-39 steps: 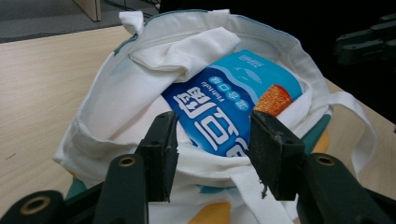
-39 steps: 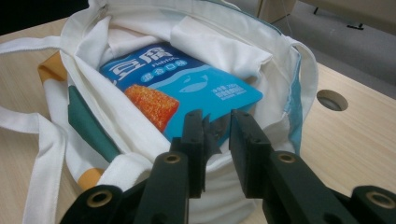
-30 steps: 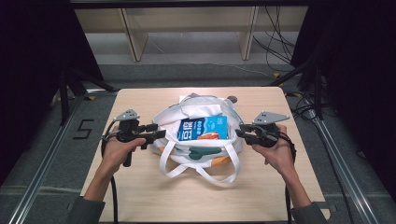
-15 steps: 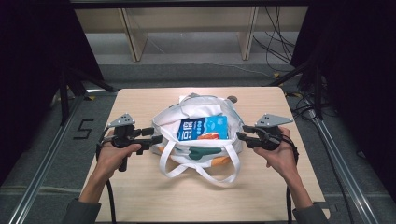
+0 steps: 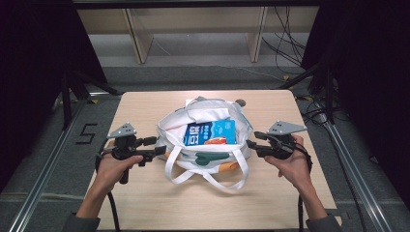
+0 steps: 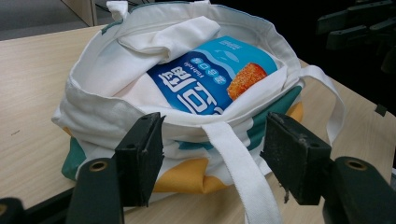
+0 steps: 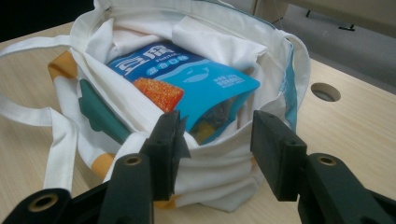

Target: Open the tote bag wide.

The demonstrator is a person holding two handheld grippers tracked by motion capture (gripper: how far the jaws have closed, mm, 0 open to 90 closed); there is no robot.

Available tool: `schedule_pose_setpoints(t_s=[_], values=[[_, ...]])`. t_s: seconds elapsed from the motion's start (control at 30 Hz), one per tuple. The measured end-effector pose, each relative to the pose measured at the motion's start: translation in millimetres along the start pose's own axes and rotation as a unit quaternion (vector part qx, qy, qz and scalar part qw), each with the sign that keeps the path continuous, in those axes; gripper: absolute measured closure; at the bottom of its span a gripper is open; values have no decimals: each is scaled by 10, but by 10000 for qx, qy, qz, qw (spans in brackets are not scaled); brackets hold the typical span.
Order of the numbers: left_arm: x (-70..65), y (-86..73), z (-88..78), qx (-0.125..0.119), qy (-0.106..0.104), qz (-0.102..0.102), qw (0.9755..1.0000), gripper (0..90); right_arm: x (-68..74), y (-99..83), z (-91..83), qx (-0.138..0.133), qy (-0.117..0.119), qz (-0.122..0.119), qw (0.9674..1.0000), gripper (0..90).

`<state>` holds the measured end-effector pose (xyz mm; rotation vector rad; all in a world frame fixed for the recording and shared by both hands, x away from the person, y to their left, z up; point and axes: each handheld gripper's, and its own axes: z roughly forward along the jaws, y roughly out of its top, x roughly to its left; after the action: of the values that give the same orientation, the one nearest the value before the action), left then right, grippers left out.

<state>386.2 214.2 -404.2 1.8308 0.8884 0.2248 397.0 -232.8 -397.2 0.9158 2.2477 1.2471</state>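
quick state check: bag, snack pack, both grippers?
tote bag: mouth open, sagging on the table, handles slack toward the person
snack pouch: inside the bag, top showing
left gripper: open, at the bag's side, holding nothing
right gripper: open, at the opposite side, holding nothing

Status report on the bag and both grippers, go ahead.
Left gripper open at bag's left side. Right gripper open at its right. Tote bag mouth open, blue snack packet inside.

Light wooden table (image 5: 145, 203), white tote bag (image 5: 208, 159) resting on it (mouth open)
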Motion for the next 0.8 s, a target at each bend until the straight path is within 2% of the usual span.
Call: schedule_pose_setpoints(t_s=[0.03,0.1,0.13,0.17,0.23,0.27,0.3,0.33,0.37,0.43,0.47,0.5,0.53,0.6,0.63,0.67,0.7,0.73,0.77,0.8], values=[[-17,-11,1,12,10,-10,10000,367,13,0,-16,102,43,84,9999,533],[-40,-26,5,38,24,0,10000,361,32,-14,-21,69,-7,130,9999,527],[-43,-36,5,51,18,58,10000,360,17,-19,-13,0,-34,3,10000,526],[-49,-40,4,70,33,65,9999,358,46,-29,-33,148,28,200,9997,524],[-60,-57,4,73,43,31,10000,351,30,-47,-28,69,-18,63,10000,517],[-65,-62,2,70,50,33,10000,349,42,-54,-40,125,14,151,9998,515],[-68,-69,-2,79,36,74,9999,348,22,-57,-37,84,24,26,10000,511],[-78,-78,-3,94,33,24,9999,345,24,-65,-47,122,11,50,9999,504],[-80,-85,-1,83,15,22,10000,343,49,-73,-56,191,21,176,9997,497],[-93,-102,-6,107,16,38,9999,342,57,-90,-58,157,-17,199,9997,483],[-101,-108,-8,110,41,44,9999,340,48,-96,-56,136,-21,120,9998,476],[-106,-119,-7,87,17,51,9999,338,52,-100,-68,214,4,180,9996,474],[-109,-122,-16,113,30,110,9999,338,72,-114,-64,135,-24,250,9996,469],[-123,-137,-20,91,11,82,9999,335,55,-121,-72,130,-38,91,9999,458],[-135,-144,-28,106,36,62,9999,334,88,-129,-86,227,-4,286,9993,454],[-140,-151,-31,100,-26,50,9999,330,72,-138,-82,164,-33,172,9997,451],[-141,-158,-38,87,-57,69,9999,325,83,-148,-81,159,-12,182,9997,449],[-146,-170,-45,84,-85,41,9999,324,98,-156,-95,275,38,257,9993,446],[-158,-178,-48,78,-46,5,10000,324,77,-170,-83,157,-15,93,9998,444],[-159,-184,-54,66,-72,36,9999,324,99,-177,-97,268,23,223,9994,442]])
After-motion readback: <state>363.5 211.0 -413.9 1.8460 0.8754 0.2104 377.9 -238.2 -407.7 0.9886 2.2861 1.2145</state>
